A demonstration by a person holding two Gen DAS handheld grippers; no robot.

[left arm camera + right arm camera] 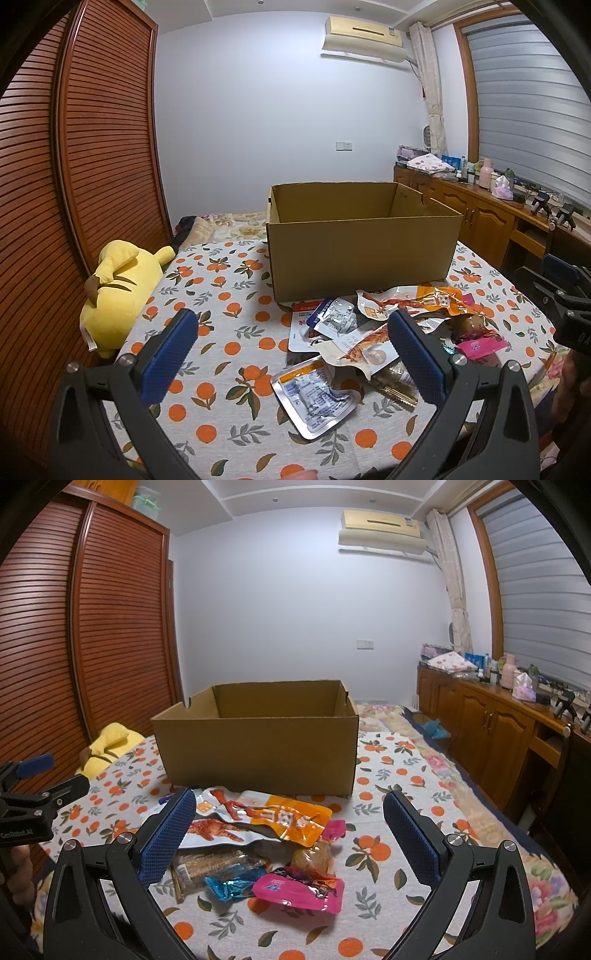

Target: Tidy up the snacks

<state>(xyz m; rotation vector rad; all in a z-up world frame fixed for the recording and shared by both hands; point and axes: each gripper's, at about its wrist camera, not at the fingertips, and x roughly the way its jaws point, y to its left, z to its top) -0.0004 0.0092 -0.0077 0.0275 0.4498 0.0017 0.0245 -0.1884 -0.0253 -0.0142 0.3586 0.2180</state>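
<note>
An open, empty-looking cardboard box stands on the orange-patterned tablecloth. A heap of snack packets lies in front of it: a silver pouch, an orange chicken-feet pack, a pink packet and a blue wrapper. My left gripper is open above the left side of the heap, holding nothing. My right gripper is open over the pink and orange packets, holding nothing. Each gripper shows at the edge of the other's view.
A yellow plush toy lies at the table's left edge beside a slatted wooden wardrobe. A wooden cabinet with bottles and clutter runs along the right wall under the window. A bed with floral bedding lies behind the table.
</note>
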